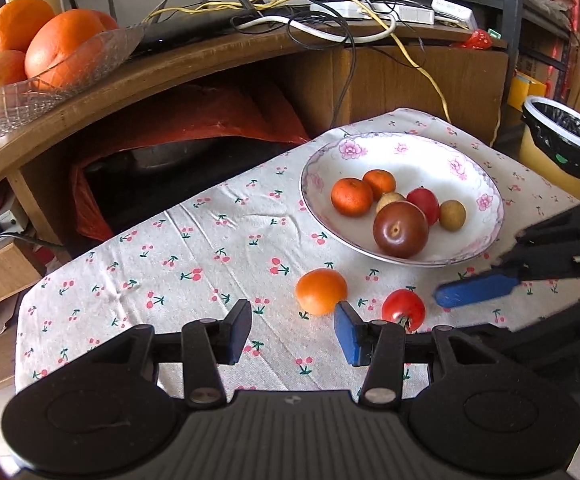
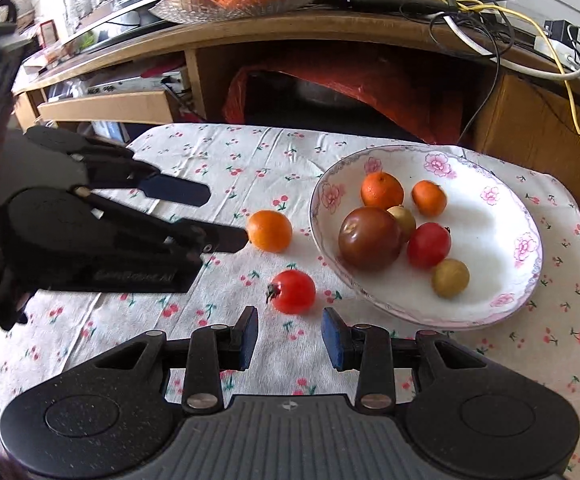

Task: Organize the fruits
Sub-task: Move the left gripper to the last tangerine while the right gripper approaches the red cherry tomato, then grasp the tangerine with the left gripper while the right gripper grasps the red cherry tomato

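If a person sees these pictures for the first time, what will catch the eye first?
Probably the floral plate at the right of the cherry-print cloth, heaped with small fruits around a dark tomato. Next come the two fruits lying loose on the cloth beside it: an orange and a red tomato, the latter just ahead of the open right gripper.

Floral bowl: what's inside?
In the floral bowl: two small oranges, a dark tomato, a red tomato, and two tan fruits, one partly hidden behind the dark tomato.
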`<state>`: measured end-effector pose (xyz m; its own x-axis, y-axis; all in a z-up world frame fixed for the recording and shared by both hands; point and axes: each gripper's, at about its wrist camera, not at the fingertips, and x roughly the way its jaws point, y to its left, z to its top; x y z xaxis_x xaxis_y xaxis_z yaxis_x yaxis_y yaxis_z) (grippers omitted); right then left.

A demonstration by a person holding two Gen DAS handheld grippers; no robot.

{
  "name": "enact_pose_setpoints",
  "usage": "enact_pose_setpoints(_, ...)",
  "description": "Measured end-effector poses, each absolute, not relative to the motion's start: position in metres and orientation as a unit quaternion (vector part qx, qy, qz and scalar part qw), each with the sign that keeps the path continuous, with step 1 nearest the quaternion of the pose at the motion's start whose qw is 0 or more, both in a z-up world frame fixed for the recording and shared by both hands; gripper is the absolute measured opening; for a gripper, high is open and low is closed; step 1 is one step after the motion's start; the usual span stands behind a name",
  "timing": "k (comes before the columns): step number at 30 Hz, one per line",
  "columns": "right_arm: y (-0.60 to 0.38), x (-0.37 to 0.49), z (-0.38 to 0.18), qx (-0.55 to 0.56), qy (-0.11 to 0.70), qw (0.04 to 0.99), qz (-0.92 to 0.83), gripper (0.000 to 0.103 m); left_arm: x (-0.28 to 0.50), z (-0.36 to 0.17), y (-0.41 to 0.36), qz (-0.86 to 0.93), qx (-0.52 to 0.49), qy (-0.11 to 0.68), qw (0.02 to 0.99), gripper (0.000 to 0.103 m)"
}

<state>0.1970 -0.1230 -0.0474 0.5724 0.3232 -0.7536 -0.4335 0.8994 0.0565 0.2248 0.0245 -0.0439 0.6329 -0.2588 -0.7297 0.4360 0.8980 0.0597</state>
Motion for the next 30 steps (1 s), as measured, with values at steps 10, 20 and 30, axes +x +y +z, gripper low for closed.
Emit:
enact_pose_setpoints(10,-0.113,0.209,-0.055,-0.083,0.408,0.885,0.208,0.023,0.234,-0.053,0.025,-0.220,0.107,0.386,0.889,0.054)
enact_pose_setpoints(20,-0.133,0.194,-0.051,-0.066,0.427,0.877,0.209,0.021,0.247,-0.068,0.006,-0.229,0.109,0.379,0.890,0.054)
enact_pose_setpoints(30,-0.166,0.166,-0.038,-0.067,0.437,0.882,0.164,0.021,0.223,-0.061,0.001,-0.216,0.100,0.405,0.883,0.041)
